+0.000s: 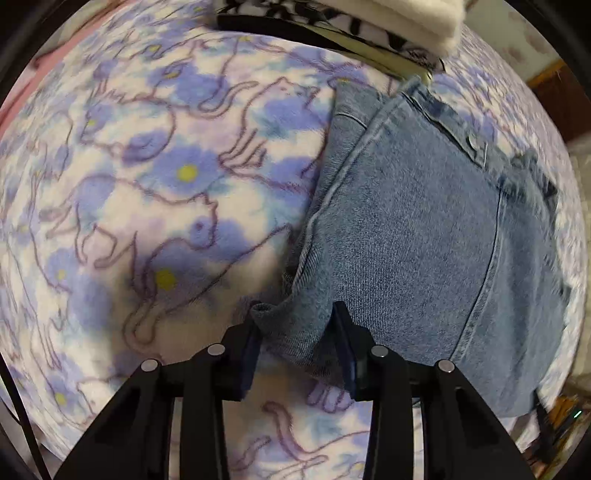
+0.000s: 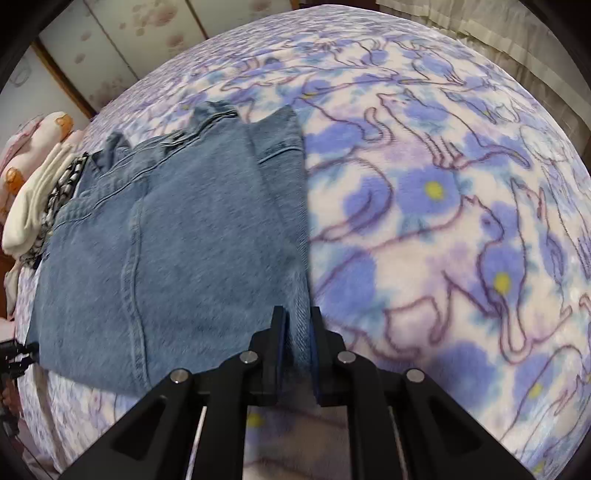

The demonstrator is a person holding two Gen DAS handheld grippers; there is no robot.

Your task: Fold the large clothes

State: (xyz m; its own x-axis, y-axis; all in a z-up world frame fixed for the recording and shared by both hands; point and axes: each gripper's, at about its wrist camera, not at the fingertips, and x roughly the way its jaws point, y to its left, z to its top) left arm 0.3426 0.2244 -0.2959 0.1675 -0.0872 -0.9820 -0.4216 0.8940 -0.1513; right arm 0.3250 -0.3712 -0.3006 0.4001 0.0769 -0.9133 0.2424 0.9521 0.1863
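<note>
Partly folded already: jeans [image 2: 173, 236] flat on the flowered blanket [image 2: 424, 221], beside a pile of finished laundry [image 2: 33, 199]. Left gripper [image 1: 295, 332] pinching a bunched corner, right gripper [image 2: 297, 332] clamped on the near edge. Probably one more fold left.

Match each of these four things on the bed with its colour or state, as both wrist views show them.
Things:
1. denim garment
2. blanket
3. folded white cloth
4. right gripper

Descriptions:
A. cream-white, stacked at the far edge
B. purple flowers and cat outlines
C. shut on a blue fabric edge
D. faded blue, lying partly folded

Pairs: 1-D, 2-B, 3-A, 4-C
</note>
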